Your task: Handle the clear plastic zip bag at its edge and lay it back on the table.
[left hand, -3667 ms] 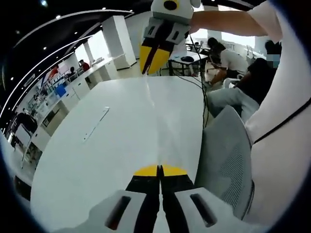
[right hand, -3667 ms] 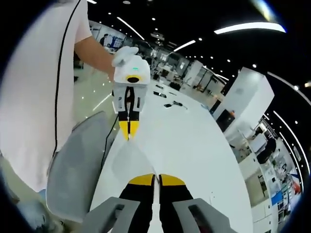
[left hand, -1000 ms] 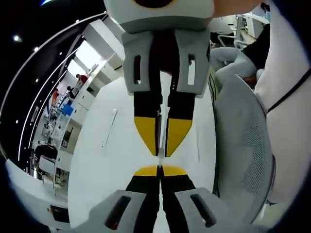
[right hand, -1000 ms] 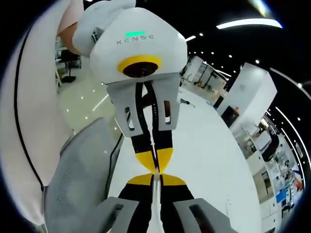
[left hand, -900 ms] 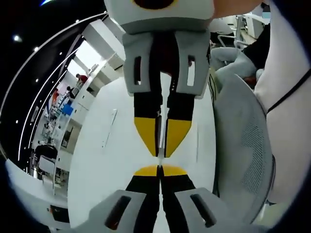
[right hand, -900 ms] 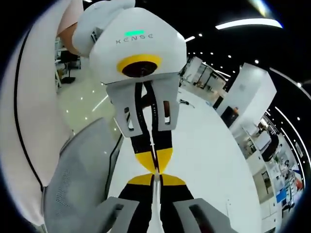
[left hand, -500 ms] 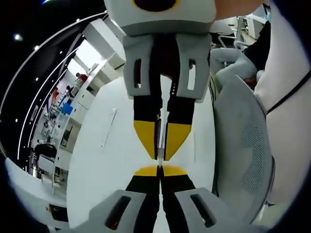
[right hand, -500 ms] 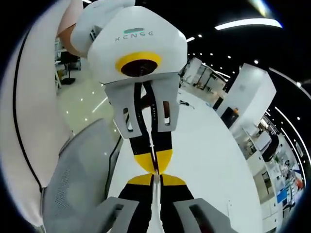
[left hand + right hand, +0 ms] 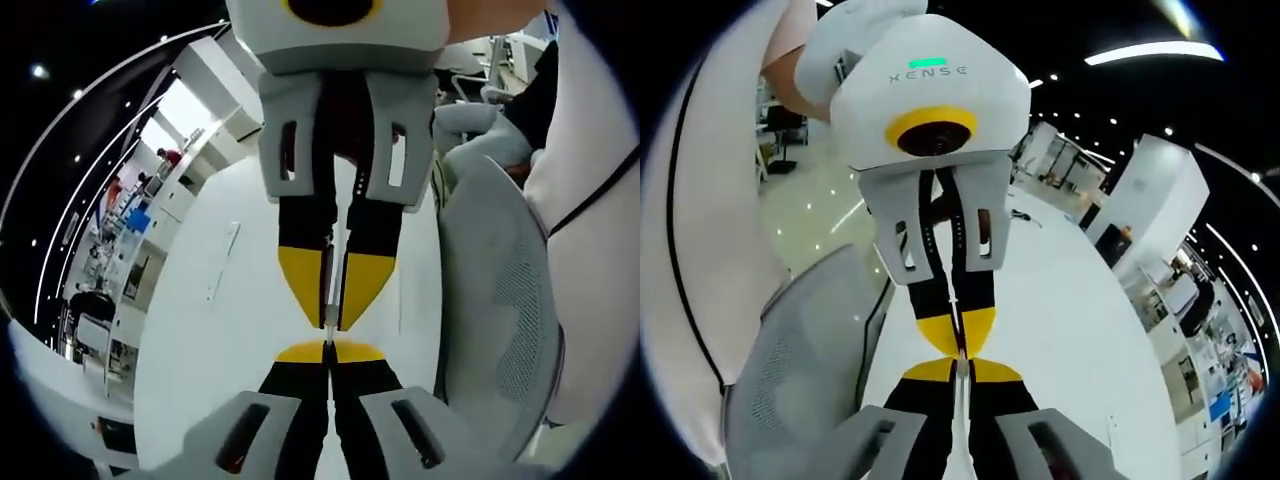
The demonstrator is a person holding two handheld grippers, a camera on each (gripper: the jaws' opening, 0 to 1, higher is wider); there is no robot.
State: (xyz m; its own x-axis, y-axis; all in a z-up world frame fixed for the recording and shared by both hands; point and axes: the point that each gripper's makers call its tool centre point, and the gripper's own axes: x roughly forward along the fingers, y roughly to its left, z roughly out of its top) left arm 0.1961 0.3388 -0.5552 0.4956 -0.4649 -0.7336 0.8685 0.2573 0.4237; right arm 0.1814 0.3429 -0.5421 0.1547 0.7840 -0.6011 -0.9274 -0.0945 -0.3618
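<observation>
Left gripper view: we found the left tool [image 9: 327,349] and right tool [image 9: 331,322] tip to tip, both clamped on the zip bag's [image 9: 960,395] edge above the tabletop [image 9: 215,330].

You hold your two grippers tip to tip, facing each other head-on. In the left gripper view, your left gripper [image 9: 327,350] has its yellow-tipped jaws pressed together, and your right gripper [image 9: 331,322] points down at it, jaws a narrow slit apart. In the right gripper view, your right gripper [image 9: 960,367] meets the left gripper [image 9: 958,347].
</observation>
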